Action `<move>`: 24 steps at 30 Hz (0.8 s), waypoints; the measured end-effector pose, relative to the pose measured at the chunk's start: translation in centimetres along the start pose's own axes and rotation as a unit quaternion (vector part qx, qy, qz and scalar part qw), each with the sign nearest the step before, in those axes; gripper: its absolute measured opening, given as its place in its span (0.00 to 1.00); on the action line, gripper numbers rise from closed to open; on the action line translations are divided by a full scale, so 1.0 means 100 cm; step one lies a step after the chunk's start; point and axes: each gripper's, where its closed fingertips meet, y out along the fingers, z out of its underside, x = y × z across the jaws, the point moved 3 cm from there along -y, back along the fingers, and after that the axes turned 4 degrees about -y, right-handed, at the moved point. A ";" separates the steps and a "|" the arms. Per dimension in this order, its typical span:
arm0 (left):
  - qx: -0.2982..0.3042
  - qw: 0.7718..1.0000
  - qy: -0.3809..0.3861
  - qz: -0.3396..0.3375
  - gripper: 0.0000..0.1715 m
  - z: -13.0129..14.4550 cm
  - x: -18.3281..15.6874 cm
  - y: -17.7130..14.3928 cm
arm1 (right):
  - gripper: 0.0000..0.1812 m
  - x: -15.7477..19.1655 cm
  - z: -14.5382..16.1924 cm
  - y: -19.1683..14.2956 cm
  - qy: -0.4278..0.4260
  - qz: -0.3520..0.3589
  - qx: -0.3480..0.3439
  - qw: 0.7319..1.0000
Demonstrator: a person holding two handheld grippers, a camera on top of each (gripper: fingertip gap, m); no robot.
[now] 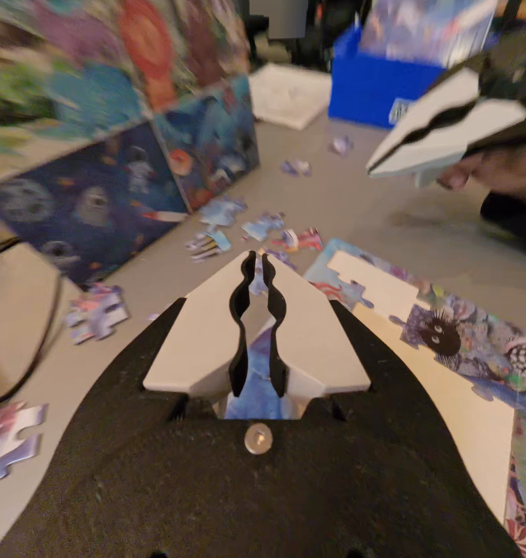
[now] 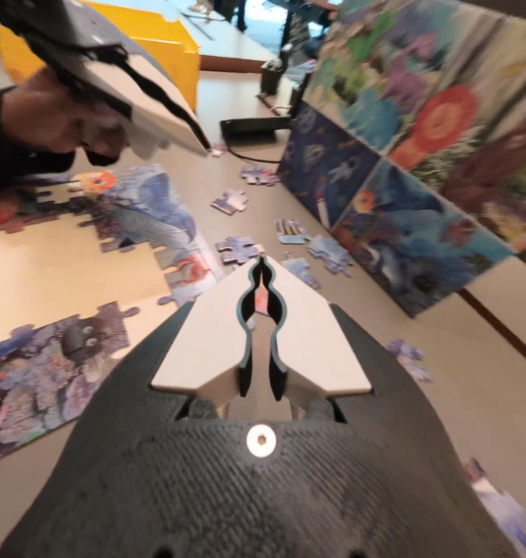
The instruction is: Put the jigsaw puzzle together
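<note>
A partly built sea-themed jigsaw puzzle [image 1: 436, 347] lies on a pale board [image 1: 376, 277] at the right of the left wrist view. In the right wrist view the puzzle [image 2: 153, 205] is at the left. Its border and some inner patches are joined, and the bare middle [image 2: 59, 265] shows. Several loose pieces [image 1: 264, 225] lie on the table beside it, seen also in the right wrist view [image 2: 239, 249]. My left gripper [image 1: 257, 255] hovers over the puzzle's near corner, almost closed, holding nothing. My right gripper [image 2: 260, 260] is shut and empty above the loose pieces. Each gripper shows in the other's view, the right one [image 1: 371, 169] and the left one [image 2: 205, 148].
A tall picture-covered puzzle box [image 1: 89, 196] stands along the table's side and is seen again in the right wrist view [image 2: 406, 211]. A blue bin [image 1: 370, 90] and a white flat box [image 1: 288, 96] sit behind. A yellow bin [image 2: 165, 45], a black device [image 2: 249, 126] and a cable [image 1: 44, 332] are nearby.
</note>
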 end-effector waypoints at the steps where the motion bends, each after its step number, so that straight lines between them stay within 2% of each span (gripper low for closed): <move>1: -0.033 0.999 -0.014 -0.002 0.00 -0.008 0.014 -0.013 | 0.00 -0.008 0.002 -0.005 0.001 0.017 -0.003 1.000; 3: -0.081 0.996 -0.032 -0.004 0.00 -0.016 0.036 -0.030 | 0.00 -0.016 0.009 -0.007 0.016 0.023 -0.003 1.000; 5: -0.089 0.995 -0.054 0.002 0.00 -0.012 0.049 -0.034 | 0.00 -0.008 0.014 0.000 0.043 -0.016 -0.007 0.999; 8: -0.057 0.995 -0.072 0.047 0.00 0.000 0.041 -0.023 | 0.00 0.017 0.021 0.025 0.071 -0.076 0.002 0.995; 12: 0.025 0.994 -0.006 0.102 0.00 0.020 0.002 -0.001 | 0.00 0.046 0.036 0.055 0.046 -0.096 0.085 0.991; 16: 0.079 0.990 0.076 0.086 0.00 0.036 -0.022 0.012 | 0.00 0.055 0.055 0.067 0.041 -0.099 0.158 0.982; 22: 0.127 0.982 0.106 0.090 0.00 0.055 -0.032 0.022 | 0.00 0.052 0.056 0.068 0.144 -0.128 0.162 0.968; 24: 0.135 0.981 0.108 0.088 0.00 0.058 -0.031 0.023 | 0.00 0.052 0.056 0.067 0.144 -0.127 0.163 0.968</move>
